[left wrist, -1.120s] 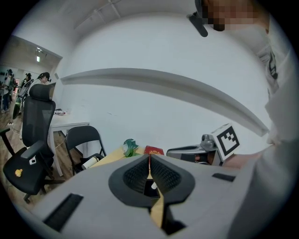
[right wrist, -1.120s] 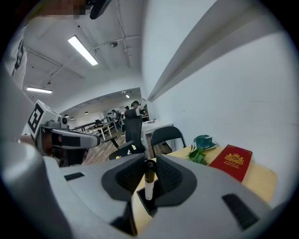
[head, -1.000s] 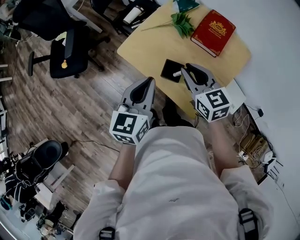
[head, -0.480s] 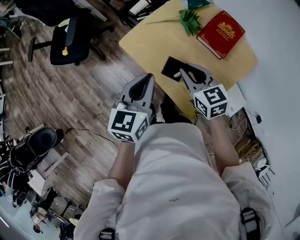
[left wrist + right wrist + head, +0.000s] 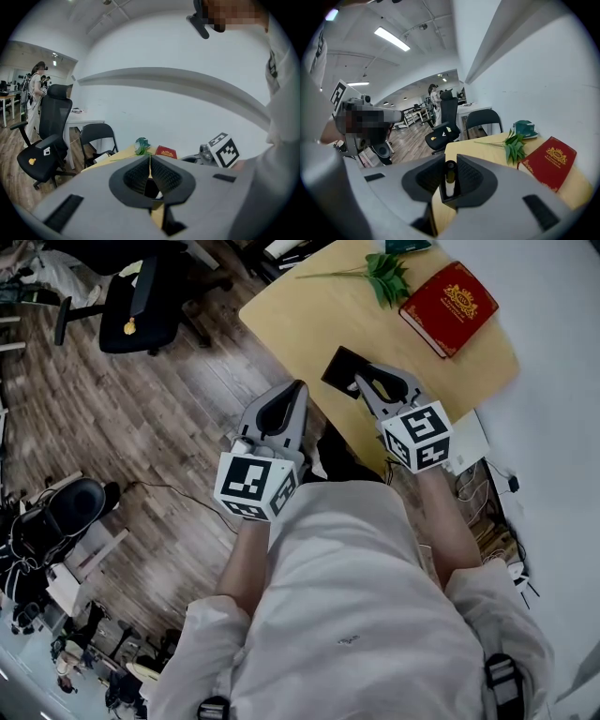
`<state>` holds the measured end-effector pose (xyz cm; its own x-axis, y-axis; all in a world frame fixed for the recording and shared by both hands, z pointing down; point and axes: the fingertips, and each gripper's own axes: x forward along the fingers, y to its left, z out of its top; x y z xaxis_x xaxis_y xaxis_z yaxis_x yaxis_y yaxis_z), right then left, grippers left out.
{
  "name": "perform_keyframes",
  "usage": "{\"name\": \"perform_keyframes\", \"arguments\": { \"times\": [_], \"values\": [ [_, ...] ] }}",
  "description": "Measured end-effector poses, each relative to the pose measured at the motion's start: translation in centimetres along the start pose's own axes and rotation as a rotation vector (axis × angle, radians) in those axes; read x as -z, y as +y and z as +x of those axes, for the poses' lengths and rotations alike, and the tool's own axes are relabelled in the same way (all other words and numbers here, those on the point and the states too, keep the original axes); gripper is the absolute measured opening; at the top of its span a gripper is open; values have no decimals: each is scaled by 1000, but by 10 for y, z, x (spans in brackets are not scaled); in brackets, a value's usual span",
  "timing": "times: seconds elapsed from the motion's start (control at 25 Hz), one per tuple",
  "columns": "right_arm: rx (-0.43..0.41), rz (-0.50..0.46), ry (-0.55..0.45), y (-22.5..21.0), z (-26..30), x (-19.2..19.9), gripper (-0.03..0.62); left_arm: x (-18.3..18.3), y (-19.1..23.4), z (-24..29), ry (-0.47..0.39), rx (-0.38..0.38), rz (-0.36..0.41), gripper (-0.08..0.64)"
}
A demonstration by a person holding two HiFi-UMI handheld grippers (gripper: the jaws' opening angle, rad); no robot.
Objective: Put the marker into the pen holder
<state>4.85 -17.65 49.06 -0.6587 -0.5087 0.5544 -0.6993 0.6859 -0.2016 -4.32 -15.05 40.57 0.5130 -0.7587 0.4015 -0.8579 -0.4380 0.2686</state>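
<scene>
The marker (image 5: 450, 180) is a short cylindrical pen with a glossy black cap on top and a plain white barrel below. It stands upright. It sits between the two grey jaws of the right gripper (image 5: 450, 161), whose ribbed dark pads close against it from both sides, so this gripper is clamped on the marker. In the right gripper view the white barrel's lower end runs down into the frame of the square black pen holder (image 5: 447, 203), directly beneath the jaw tips. How deep it reaches cannot be determined. In the head view the right gripper's tips are at the near edge of the pen holder, which stands at the near edge of the pale yellow wooden table with rounded corners (image 5: 309, 315). The left gripper (image 5: 298, 388) is held beside the right one, off the table's edge over the wood-plank floor (image 5: 169, 427). In the left gripper view its pads meet at the tip with nothing between them, so it is clenched and empty. It stands apart from both marker and holder. Farther along the table lie a green leafy sprig (image 5: 386, 277) and, to its right, a red hardcover book with gold ornament (image 5: 448, 308). Beyond the table's left side stands a black office chair (image 5: 141, 306).
</scene>
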Motion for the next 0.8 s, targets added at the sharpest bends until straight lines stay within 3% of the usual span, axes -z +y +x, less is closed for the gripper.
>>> {"name": "perform_keyframes", "arguments": {
  "times": [0.8],
  "values": [
    [-37, -74, 79, 5, 25, 32, 72, 15, -4, -6, 1, -34, -12, 11]
  ]
}}
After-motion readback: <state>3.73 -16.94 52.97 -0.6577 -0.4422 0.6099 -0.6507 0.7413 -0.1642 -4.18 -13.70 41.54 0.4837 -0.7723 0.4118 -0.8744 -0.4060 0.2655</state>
